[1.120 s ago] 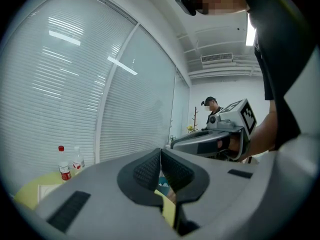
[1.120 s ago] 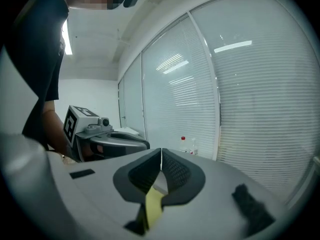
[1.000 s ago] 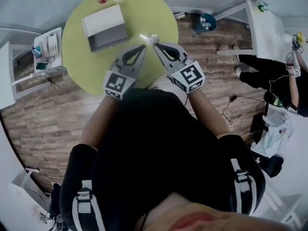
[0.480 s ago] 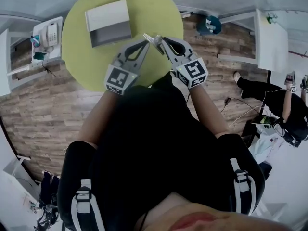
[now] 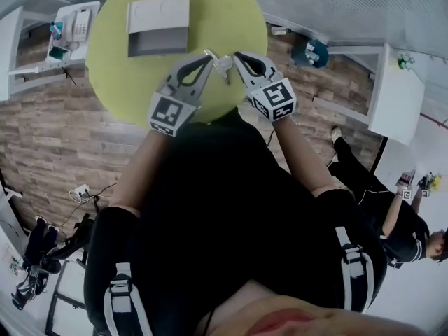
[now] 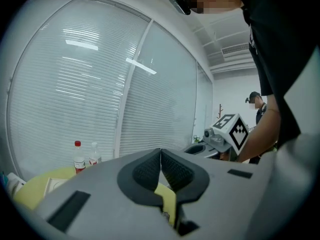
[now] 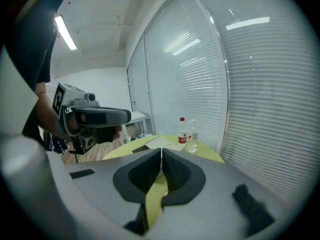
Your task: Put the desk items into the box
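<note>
Box (image 5: 157, 16) waits on the green table (image 5: 112, 75) beyond both tips; left gripper (image 5: 208, 59) and right gripper (image 5: 236, 55) are clamped together, apparently empty, nothing picked yet.

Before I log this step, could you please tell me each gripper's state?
Left gripper: closed, empty.
Right gripper: closed; whether it pinches the small pale item at its tip cannot be told.
</note>
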Available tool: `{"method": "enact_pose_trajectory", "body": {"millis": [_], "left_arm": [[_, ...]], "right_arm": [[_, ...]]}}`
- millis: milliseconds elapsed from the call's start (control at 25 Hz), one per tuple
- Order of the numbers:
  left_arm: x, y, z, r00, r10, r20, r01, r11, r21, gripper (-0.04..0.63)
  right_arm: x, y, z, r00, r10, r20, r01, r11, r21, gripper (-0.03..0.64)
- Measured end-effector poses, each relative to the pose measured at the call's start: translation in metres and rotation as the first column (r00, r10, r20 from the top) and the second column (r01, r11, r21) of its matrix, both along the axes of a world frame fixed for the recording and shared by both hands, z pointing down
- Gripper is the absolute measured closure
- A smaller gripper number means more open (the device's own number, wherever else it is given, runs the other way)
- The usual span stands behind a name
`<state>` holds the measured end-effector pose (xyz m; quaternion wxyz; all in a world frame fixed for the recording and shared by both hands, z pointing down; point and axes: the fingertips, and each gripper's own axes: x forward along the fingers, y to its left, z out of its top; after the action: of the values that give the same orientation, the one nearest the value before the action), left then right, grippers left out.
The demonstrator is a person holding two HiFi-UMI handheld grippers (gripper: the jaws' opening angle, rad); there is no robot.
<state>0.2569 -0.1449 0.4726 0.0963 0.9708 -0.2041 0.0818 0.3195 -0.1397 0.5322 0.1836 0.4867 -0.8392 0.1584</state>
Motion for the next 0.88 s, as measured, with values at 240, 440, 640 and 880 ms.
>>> {"method": "enact_pose_trajectory", "body": {"millis": [240, 440, 640, 880], "left_arm": [[0.02, 0.003, 0.011, 0.995, -0.1, 0.001, 0.1, 0.995, 0.023, 0.581], [0.032, 0.009, 0.026, 0.987, -0.159, -0.017, 0.16, 0.985, 0.061, 0.581], [0.035, 0.018, 0.04, 0.977, -0.212, -0.026, 0.213, 0.974, 0.077, 0.581], [0.037, 0.027, 0.057, 0.959, -0.283, -0.016, 0.283, 0.957, 0.057, 0.582]], "right_arm": [[0.019, -0.004, 0.05, 0.995, -0.094, -0.015, 0.092, 0.991, -0.098, 0.598], [0.023, -0.002, 0.098, 0.987, -0.162, -0.017, 0.155, 0.967, -0.204, 0.598], [0.02, 0.003, 0.142, 0.976, -0.215, -0.024, 0.197, 0.931, -0.308, 0.598], [0.022, 0.011, 0.192, 0.965, -0.256, -0.051, 0.212, 0.883, -0.418, 0.597]]}}
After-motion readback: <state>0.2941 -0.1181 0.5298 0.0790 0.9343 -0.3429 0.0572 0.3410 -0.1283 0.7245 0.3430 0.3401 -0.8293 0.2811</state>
